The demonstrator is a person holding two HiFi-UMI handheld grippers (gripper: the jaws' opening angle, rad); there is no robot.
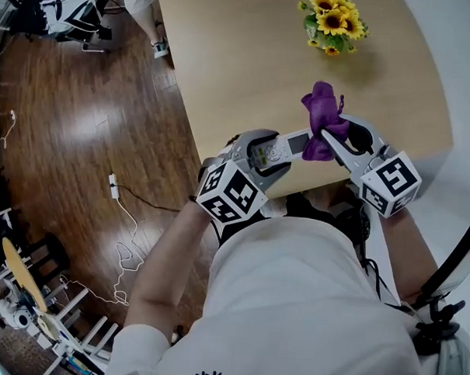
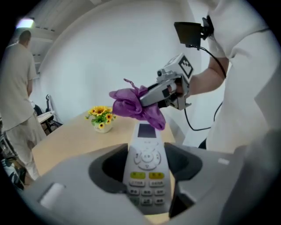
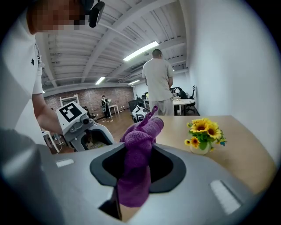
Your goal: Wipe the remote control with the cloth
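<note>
A white remote control (image 2: 147, 165) with grey and yellow buttons and a small dark screen sits between the jaws of my left gripper (image 2: 147, 176), which is shut on its button end. In the head view the remote (image 1: 289, 148) points right from the left gripper (image 1: 267, 155), over the table's near edge. My right gripper (image 1: 330, 139) is shut on a purple cloth (image 1: 322, 109); the cloth (image 3: 138, 162) bunches out past its jaws. From the left gripper view, the cloth (image 2: 136, 105) hangs down onto the remote's screen end, with the right gripper (image 2: 169, 90) behind it.
A small pot of sunflowers (image 1: 333, 20) stands on the far part of the light wooden table (image 1: 248, 59). A person (image 3: 159, 83) stands beyond the table. Left of it is dark wooden floor (image 1: 74, 121) with a white cable (image 1: 125, 217).
</note>
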